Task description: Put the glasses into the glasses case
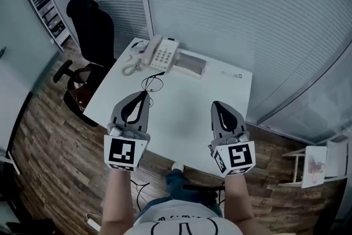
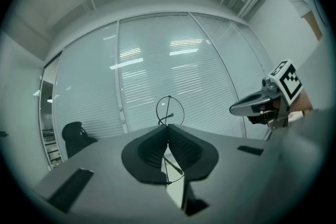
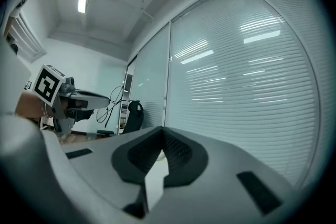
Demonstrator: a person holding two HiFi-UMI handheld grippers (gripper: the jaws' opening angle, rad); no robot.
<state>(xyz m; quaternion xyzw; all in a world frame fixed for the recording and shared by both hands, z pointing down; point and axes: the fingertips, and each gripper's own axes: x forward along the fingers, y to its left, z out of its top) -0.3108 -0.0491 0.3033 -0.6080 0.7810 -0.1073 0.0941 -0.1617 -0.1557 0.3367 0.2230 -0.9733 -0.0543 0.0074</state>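
Thin wire-rimmed glasses (image 1: 152,83) stick out from the tip of my left gripper (image 1: 146,94), which is shut on their frame above the white table (image 1: 181,118). In the left gripper view one round lens (image 2: 169,110) rises above the closed jaws of my left gripper (image 2: 168,126), with a temple running down between the pads. A grey oblong glasses case (image 1: 191,63) lies at the table's far side, beyond both grippers. My right gripper (image 1: 215,104) hovers over the table's right half, shut with nothing in it (image 3: 161,131). The glasses (image 3: 113,105) also show at the left of the right gripper view.
A white desk phone (image 1: 159,54) with a coiled cord sits beside the case at the back left. A small pen-like item (image 1: 231,75) lies at the back right. A black office chair (image 1: 91,36) stands left of the table. Blinds-covered glass walls close the far side.
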